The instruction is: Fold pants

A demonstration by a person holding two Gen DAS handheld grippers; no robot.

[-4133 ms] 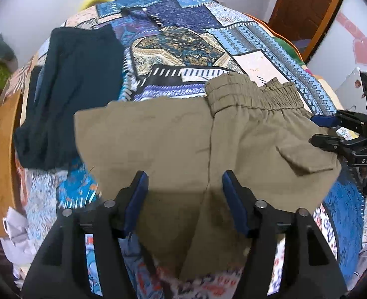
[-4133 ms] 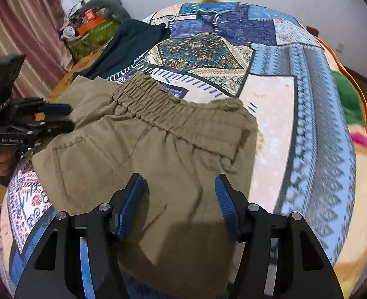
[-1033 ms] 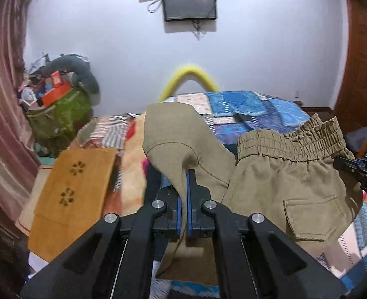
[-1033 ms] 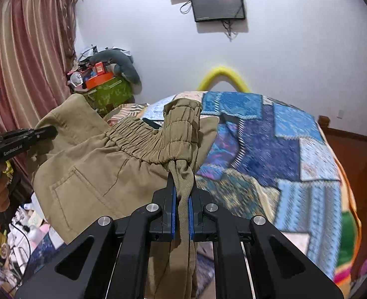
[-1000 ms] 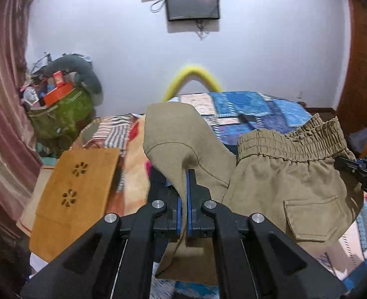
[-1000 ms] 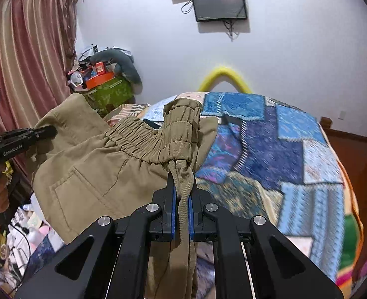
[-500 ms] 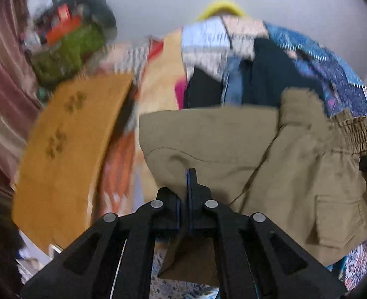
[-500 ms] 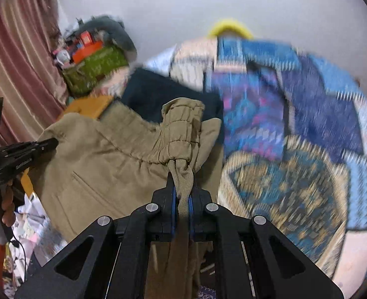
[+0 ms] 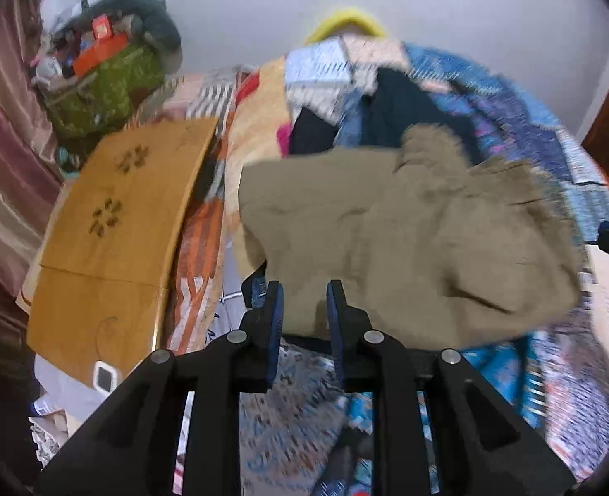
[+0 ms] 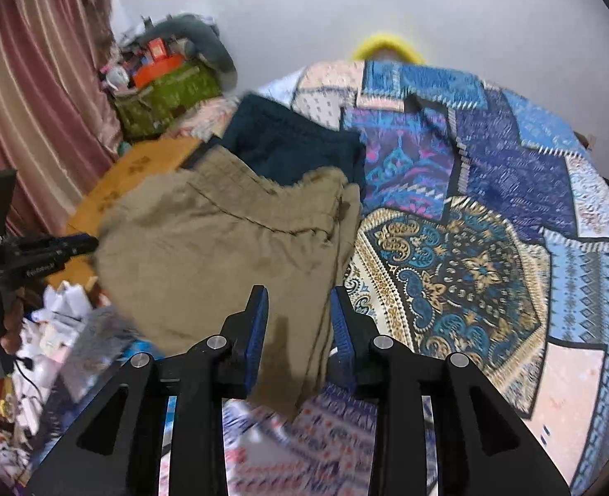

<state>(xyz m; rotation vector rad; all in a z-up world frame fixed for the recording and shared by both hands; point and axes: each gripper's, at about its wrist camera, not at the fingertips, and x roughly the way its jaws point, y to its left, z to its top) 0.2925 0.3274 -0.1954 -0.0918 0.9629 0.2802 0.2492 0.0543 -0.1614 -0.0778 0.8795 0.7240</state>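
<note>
Parting a little around the cloth, the left gripper (image 9: 302, 308) is seen with its fingers apart and the near edge of the khaki pants (image 9: 407, 239) lying between them, no longer pinched. The right gripper (image 10: 298, 318) is likewise apart, with a hanging fold of the same pants (image 10: 221, 248) between its fingers.

The pants are spread in a bunched heap on the patchwork bedspread (image 10: 490, 227), partly over a dark garment (image 10: 287, 149) at the far side.

The step in hand is judged to be the release after laying the fold down. It is best done if both grippers are drawn straight back and low, so that the edges are not dragged or flipped open.

Counted: two grippers, one pair of khaki pants, one dark garment, one bedspread, one wooden board (image 9: 110, 231).
</note>
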